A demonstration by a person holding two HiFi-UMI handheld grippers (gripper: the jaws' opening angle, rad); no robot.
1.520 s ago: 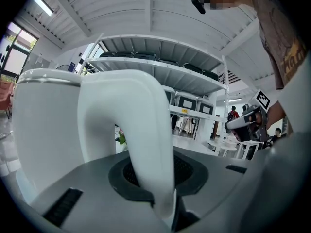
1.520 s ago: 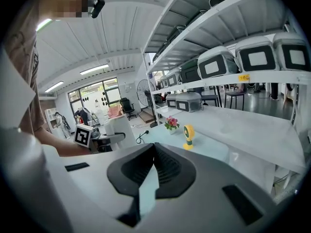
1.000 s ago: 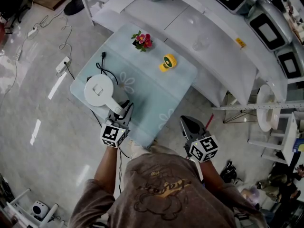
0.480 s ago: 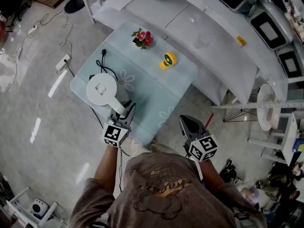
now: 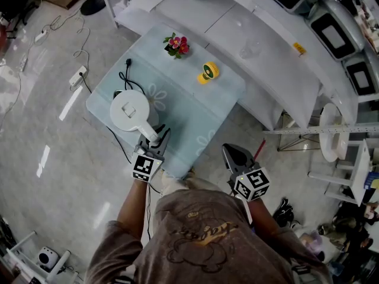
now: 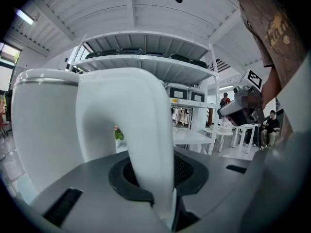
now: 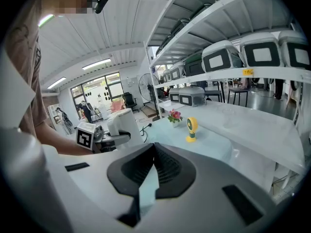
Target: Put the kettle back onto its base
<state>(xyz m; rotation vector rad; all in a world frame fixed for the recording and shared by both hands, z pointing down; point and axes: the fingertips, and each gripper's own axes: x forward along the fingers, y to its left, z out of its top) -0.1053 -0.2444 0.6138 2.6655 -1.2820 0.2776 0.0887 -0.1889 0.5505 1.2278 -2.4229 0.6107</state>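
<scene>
A white kettle (image 5: 130, 111) hangs over the left part of the pale blue table (image 5: 195, 114), seen from above with its lid up. My left gripper (image 5: 155, 142) is shut on the kettle's curved handle (image 6: 141, 130), which fills the left gripper view beside the kettle's body (image 6: 43, 130). A dark edge (image 5: 116, 93) peeks out at the kettle's far left where the black cord (image 5: 127, 78) ends; the rest of the base is hidden beneath the kettle. My right gripper (image 5: 237, 157) is shut and empty, held off the table's near right edge.
A small yellow fan (image 5: 207, 71) and a pot of red flowers (image 5: 176, 44) stand at the table's far side. White shelves (image 5: 266, 34) with grey-and-white appliances run behind. A power strip (image 5: 78, 76) and cables lie on the floor to the left.
The kettle, held by my left gripper, has shifted slightly to the right over the table. The right gripper has stayed put.
</scene>
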